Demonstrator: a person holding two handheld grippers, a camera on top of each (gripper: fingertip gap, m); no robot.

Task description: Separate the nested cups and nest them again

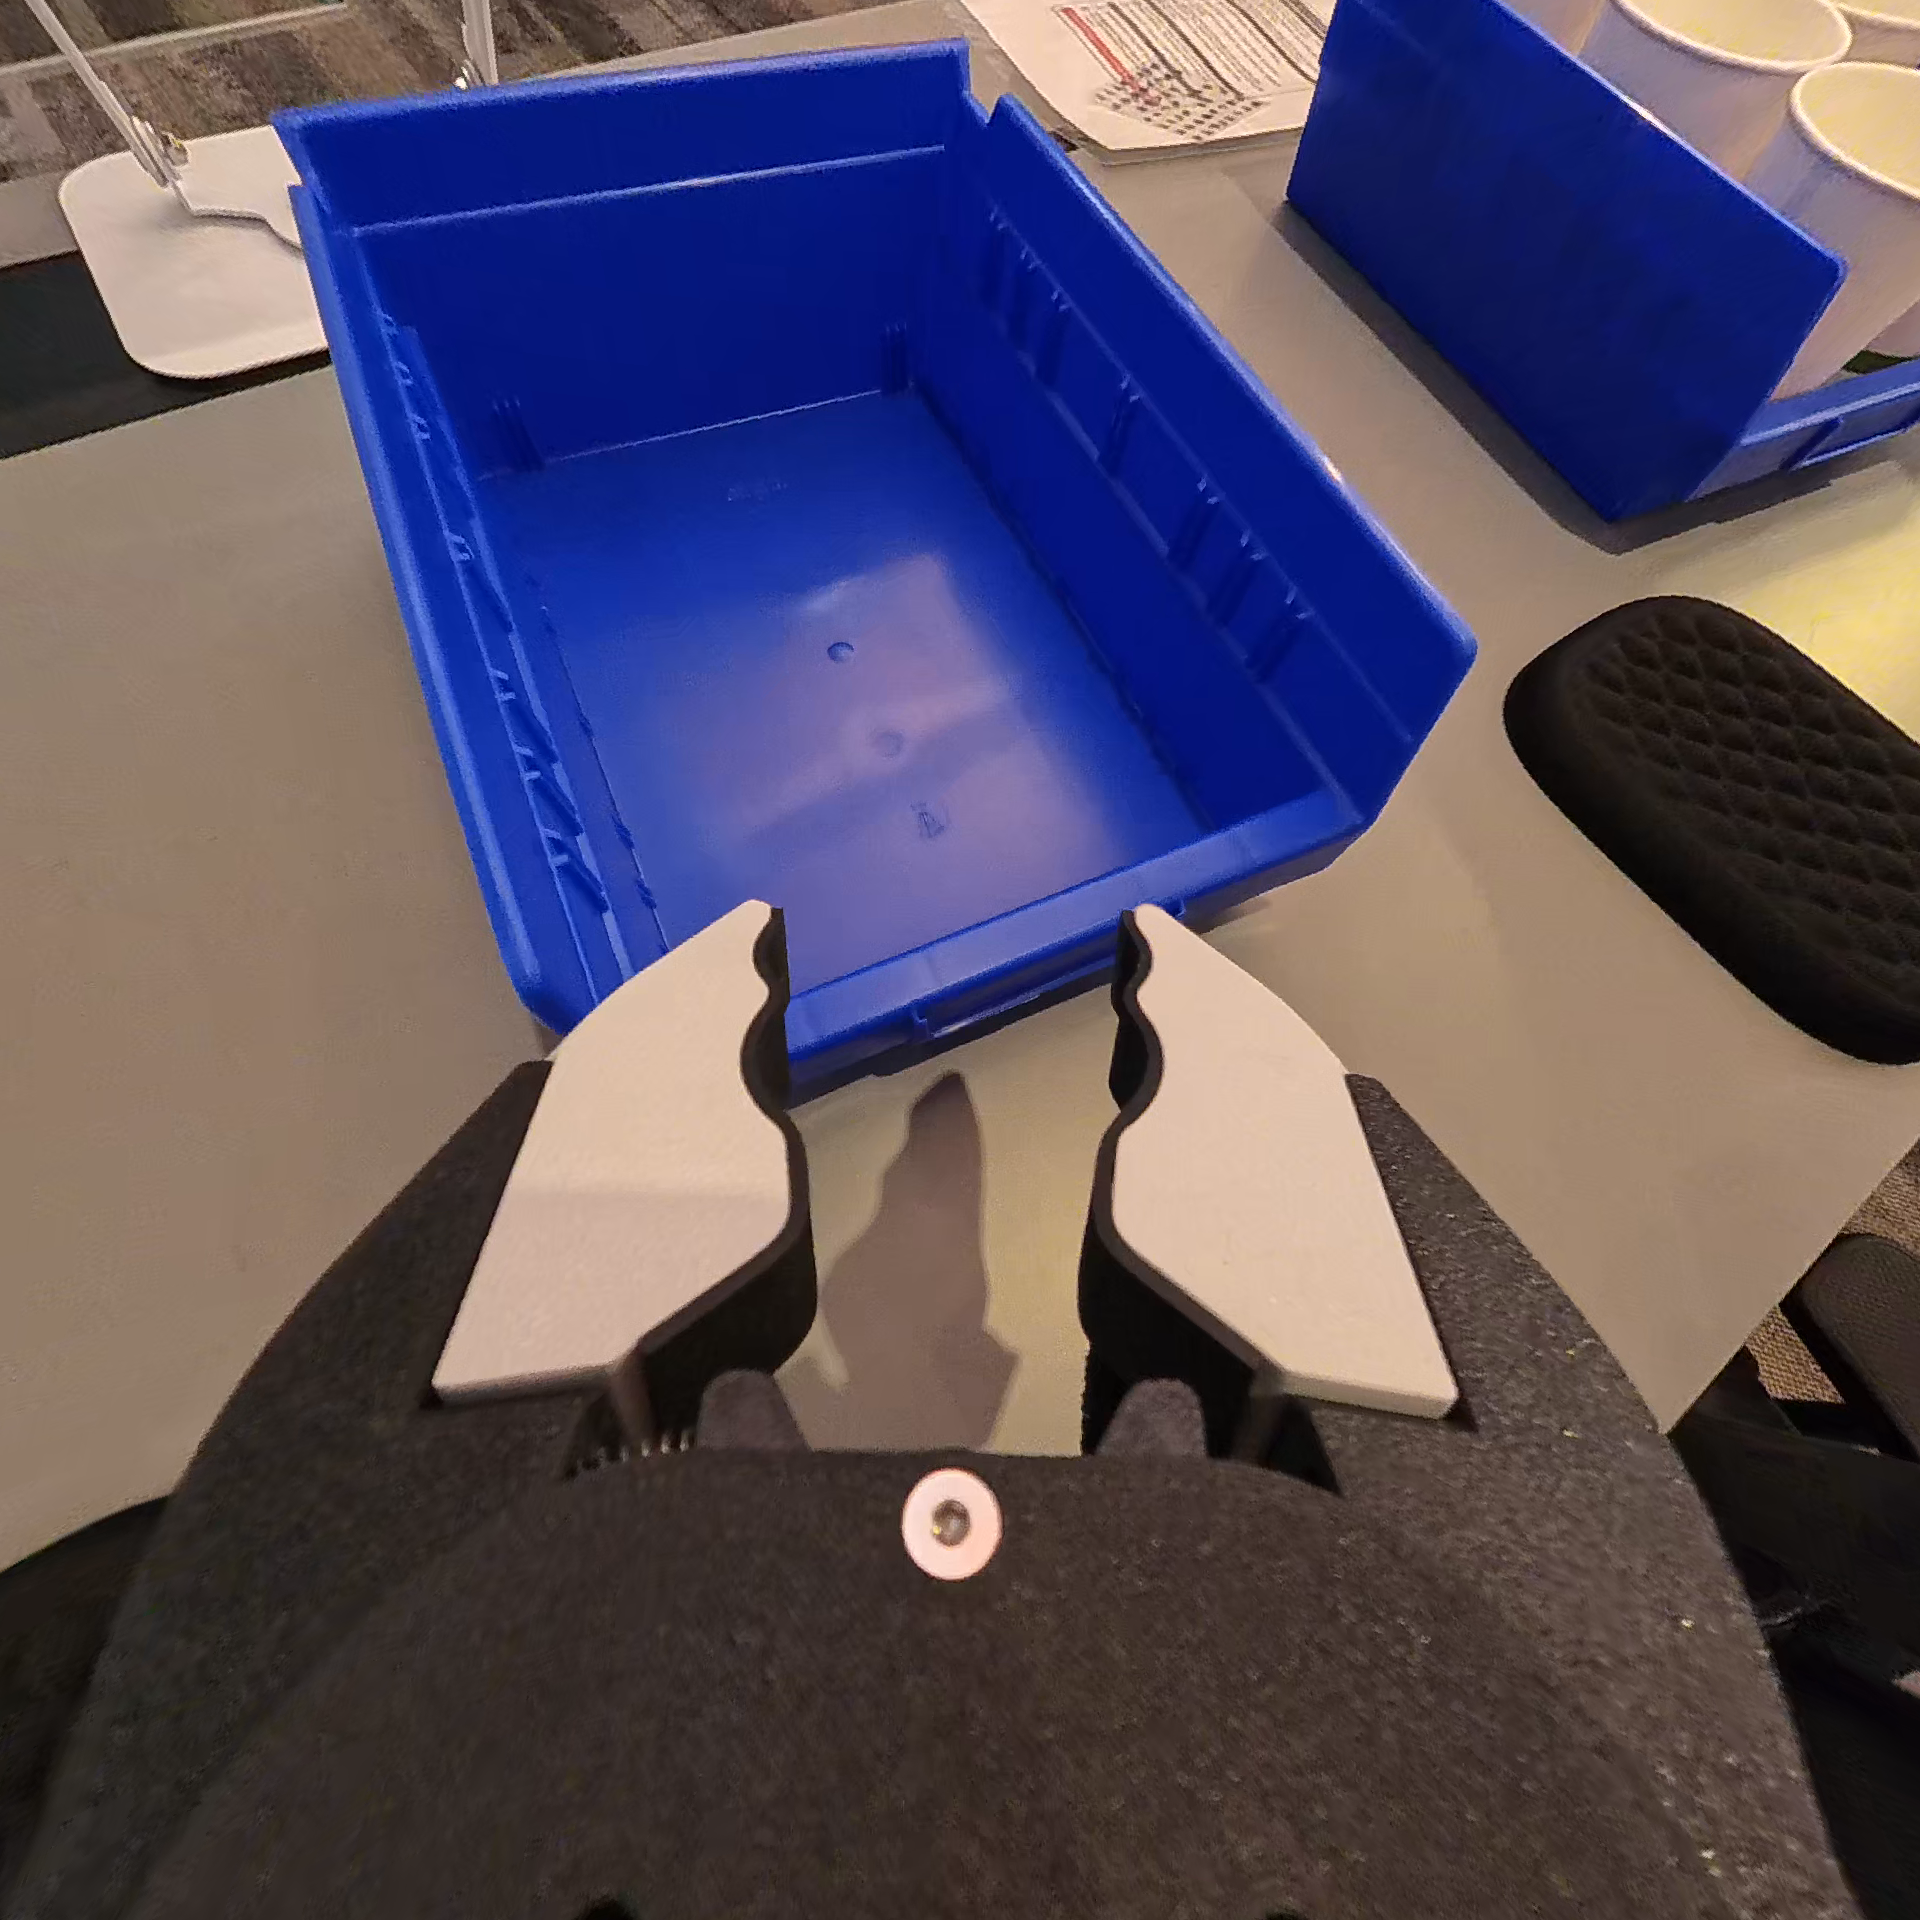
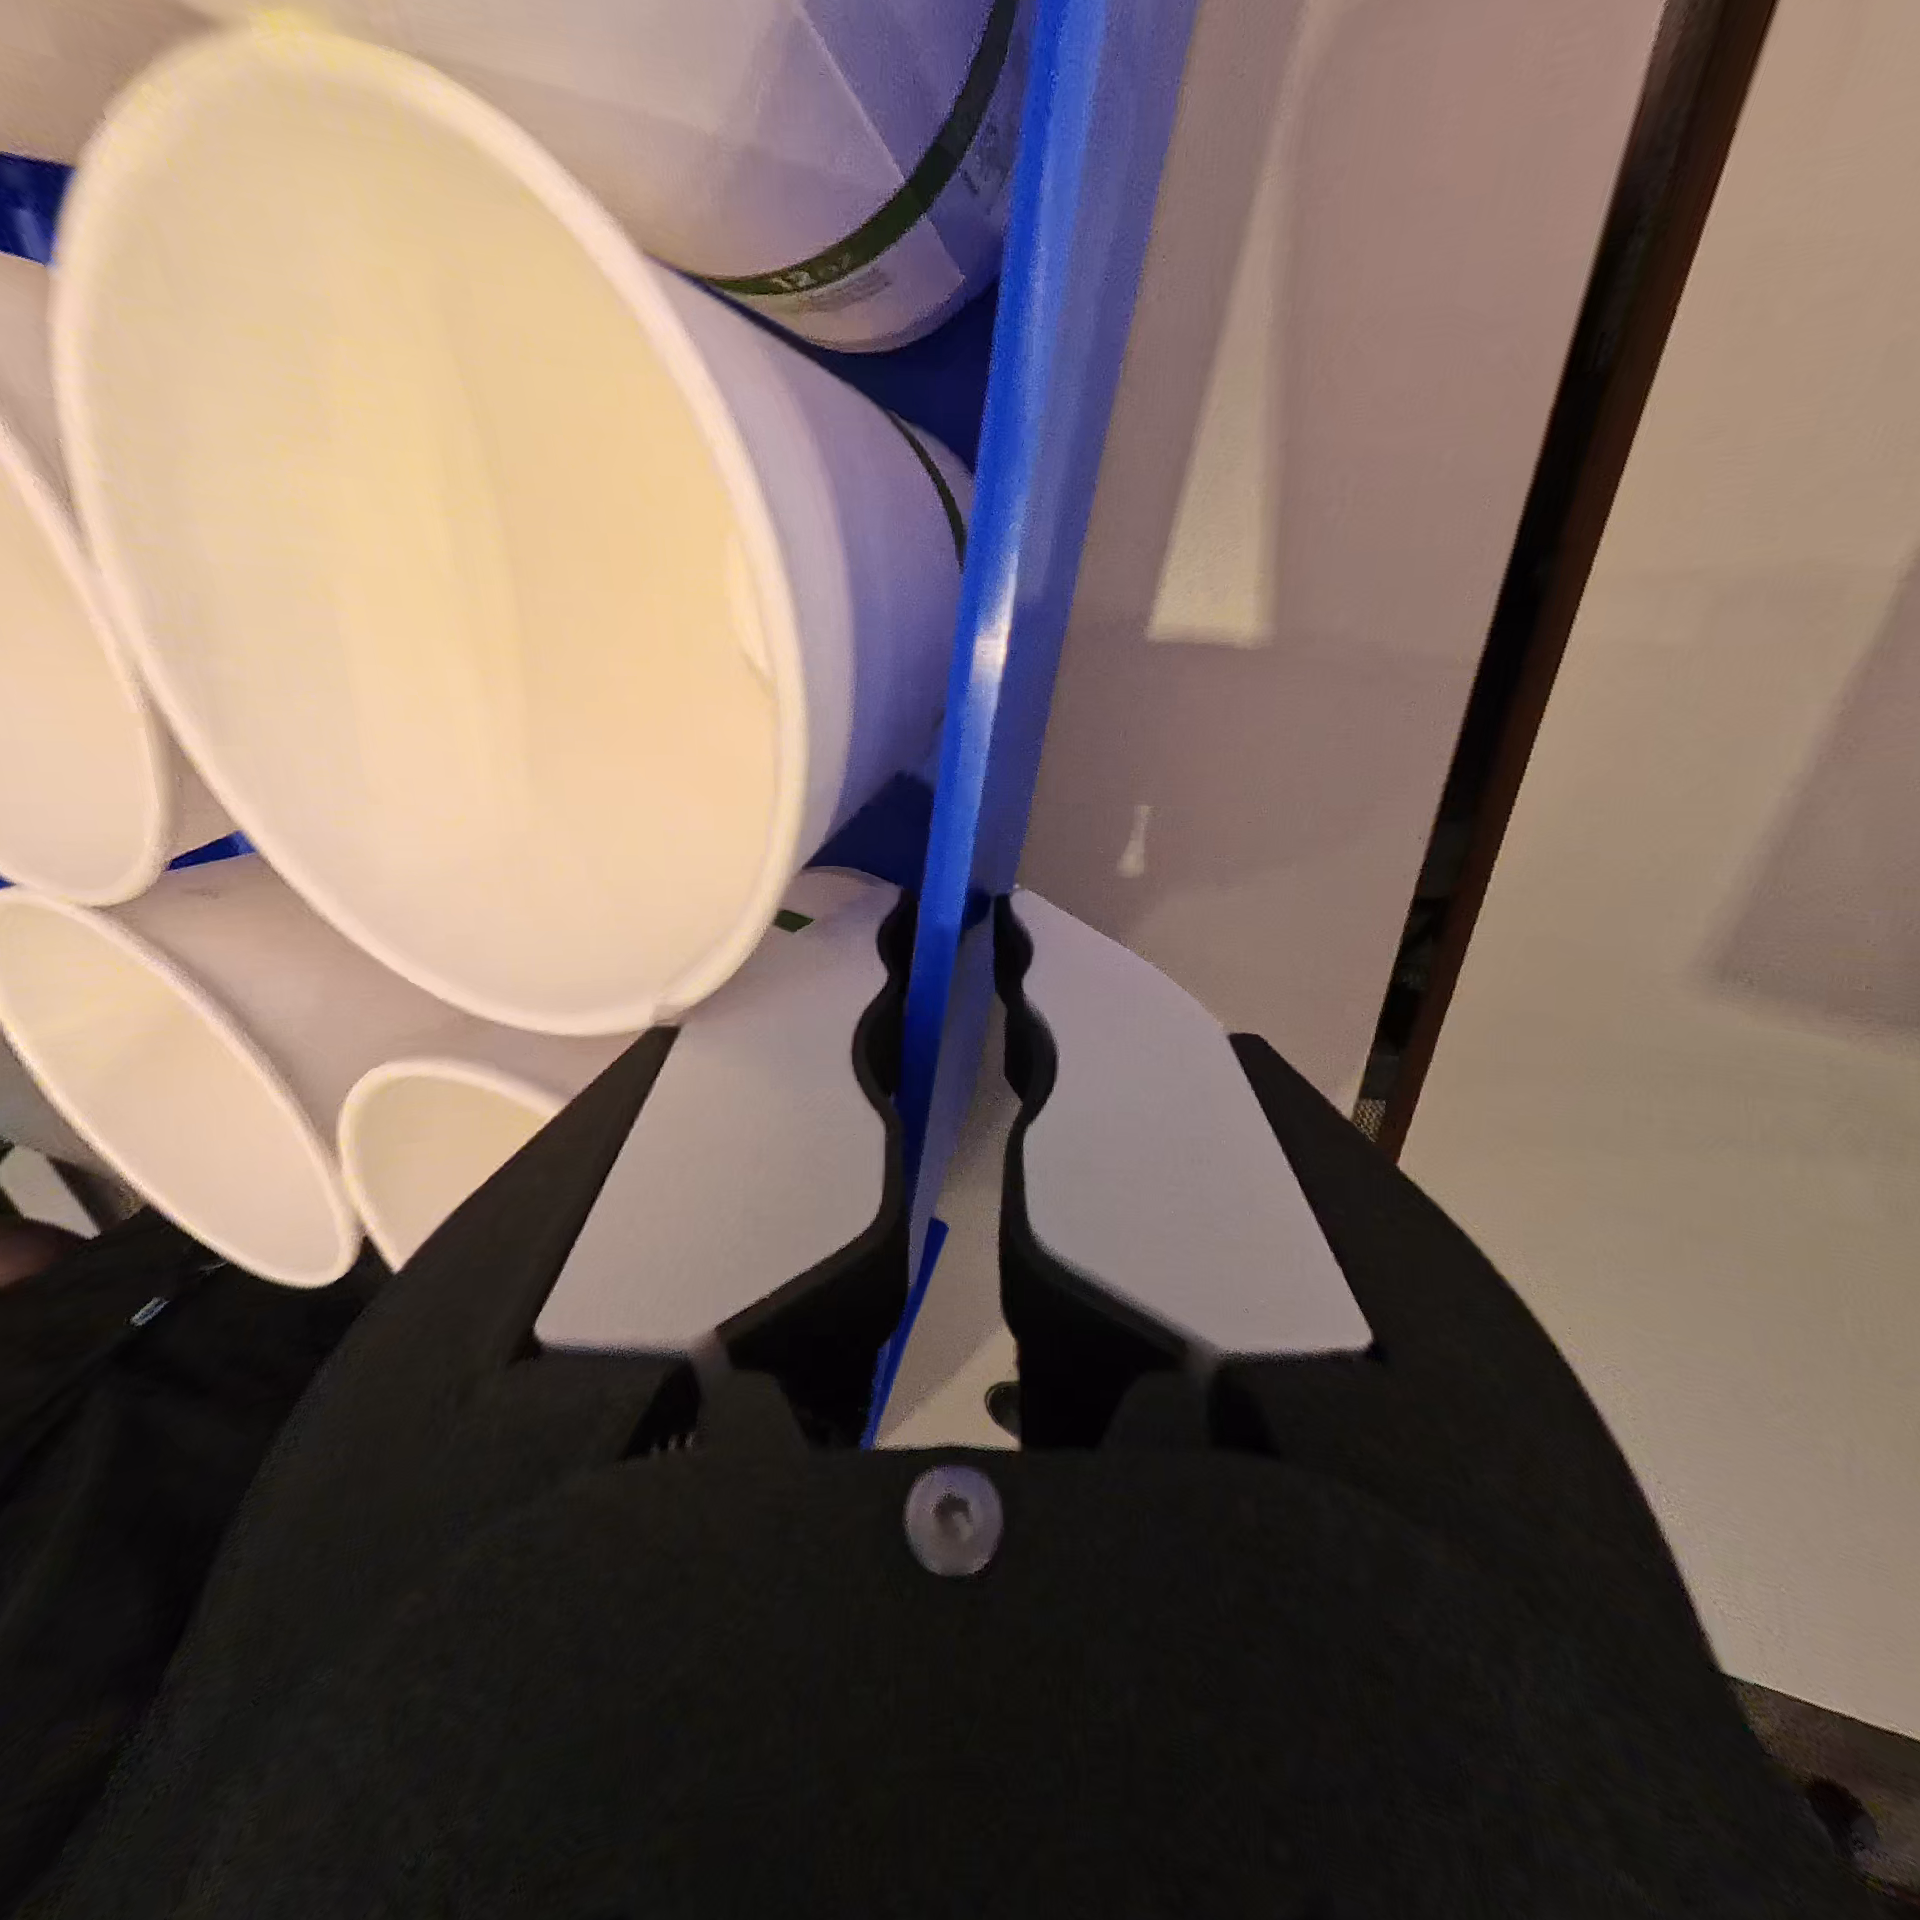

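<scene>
Grey tabletop spreads ahead of our left gripper (image 1: 951,961), wide apart and empty before the empty blue bin (image 1: 1226,582), while our right gripper (image 2: 940,961) straddles the second bin's wall (image 2: 997,623), seemingly steadying it, white cups (image 2: 416,540) leftward.

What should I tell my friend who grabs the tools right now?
Left tool: open, holding nothing, hovering at the near end of the empty blue bin.
Right tool: fingers on either side of the side wall of the second blue bin, close to it; a firm grip is unclear.
White paper cups are all in that second bin; the view is blurred.
Done: nothing visible yet; neither tool holds a cup.
Left: take out nested cups, separate them, nest them again.
</scene>
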